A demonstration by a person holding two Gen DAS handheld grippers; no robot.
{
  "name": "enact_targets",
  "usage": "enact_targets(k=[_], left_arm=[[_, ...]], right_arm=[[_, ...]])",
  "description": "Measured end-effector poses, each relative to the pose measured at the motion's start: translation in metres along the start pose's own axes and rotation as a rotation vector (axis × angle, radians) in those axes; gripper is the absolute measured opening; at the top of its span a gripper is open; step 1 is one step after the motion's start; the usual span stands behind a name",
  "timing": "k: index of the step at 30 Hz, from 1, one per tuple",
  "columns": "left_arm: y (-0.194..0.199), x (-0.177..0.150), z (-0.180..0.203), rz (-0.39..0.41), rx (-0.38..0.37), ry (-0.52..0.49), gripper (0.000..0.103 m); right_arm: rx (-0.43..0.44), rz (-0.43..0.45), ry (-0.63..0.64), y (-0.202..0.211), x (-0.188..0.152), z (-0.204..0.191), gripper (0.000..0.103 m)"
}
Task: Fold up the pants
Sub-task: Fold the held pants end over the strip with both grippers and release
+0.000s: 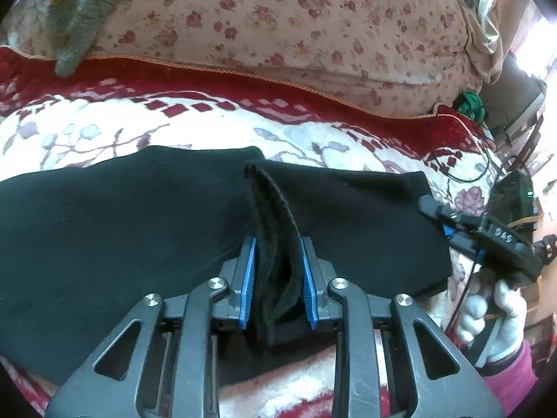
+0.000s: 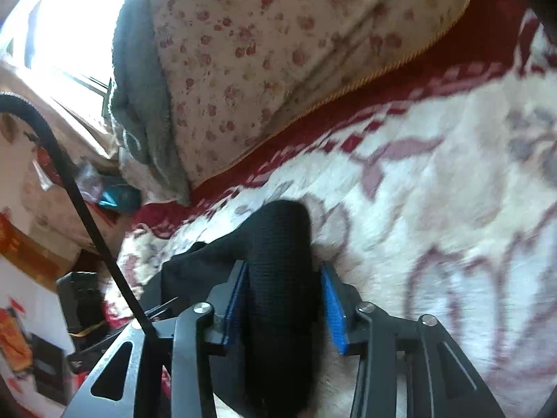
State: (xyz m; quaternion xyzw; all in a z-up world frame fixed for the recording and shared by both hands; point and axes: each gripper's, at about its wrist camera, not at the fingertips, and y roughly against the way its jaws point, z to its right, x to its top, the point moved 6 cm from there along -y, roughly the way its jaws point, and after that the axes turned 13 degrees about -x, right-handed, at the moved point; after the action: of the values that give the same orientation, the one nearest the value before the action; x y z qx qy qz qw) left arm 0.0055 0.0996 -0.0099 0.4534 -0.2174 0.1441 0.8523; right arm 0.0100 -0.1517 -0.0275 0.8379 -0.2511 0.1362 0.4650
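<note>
Open blanket (image 1: 104,129) lies beyond the black pants (image 1: 104,226), between them and the quilt (image 1: 278,17); passage is free there. The quilt rises as a soft wall along the far side, a grey cloth (image 1: 76,24) draped on it. To the right, the bed edge is crowded with cables (image 1: 487,170) and a black box (image 1: 515,188). A raised fold of the pants fills the left gripper (image 1: 278,254); a rolled edge of the pants fills most of the gap of the right gripper (image 2: 283,275).

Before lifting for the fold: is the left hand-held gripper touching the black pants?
Touching. The left wrist view shows the left hand-held gripper with both blue pads pressed against a bunched fold of the black fabric pants.
</note>
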Motion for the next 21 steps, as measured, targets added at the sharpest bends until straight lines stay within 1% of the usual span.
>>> enact_targets(k=[6, 11, 16, 18, 19, 20, 21], left_arm=[[0.019, -0.008, -0.002, 0.037, 0.063, 0.004, 0.024], [0.033, -0.013, -0.004, 0.069, 0.115, 0.002, 0.024], [0.047, -0.017, -0.009, 0.109, 0.192, -0.007, 0.024], [0.05, -0.019, -0.011, 0.118, 0.216, -0.007, 0.024], [0.053, -0.021, -0.012, 0.123, 0.226, -0.005, 0.024], [0.055, -0.022, -0.014, 0.127, 0.237, -0.004, 0.024], [0.057, -0.023, -0.015, 0.132, 0.253, -0.005, 0.03]], right_arm=[[-0.016, 0.054, 0.047, 0.028, 0.003, -0.011, 0.041], [-0.003, 0.055, 0.064, 0.032, -0.004, -0.028, 0.041], [-0.009, 0.058, 0.108, 0.033, -0.012, -0.045, 0.041], [-0.008, 0.054, 0.127, 0.033, -0.016, -0.053, 0.042], [-0.009, 0.053, 0.139, 0.033, -0.018, -0.057, 0.045], [-0.01, 0.051, 0.151, 0.032, -0.02, -0.06, 0.048], [-0.011, 0.047, 0.169, 0.031, -0.023, -0.066, 0.048]])
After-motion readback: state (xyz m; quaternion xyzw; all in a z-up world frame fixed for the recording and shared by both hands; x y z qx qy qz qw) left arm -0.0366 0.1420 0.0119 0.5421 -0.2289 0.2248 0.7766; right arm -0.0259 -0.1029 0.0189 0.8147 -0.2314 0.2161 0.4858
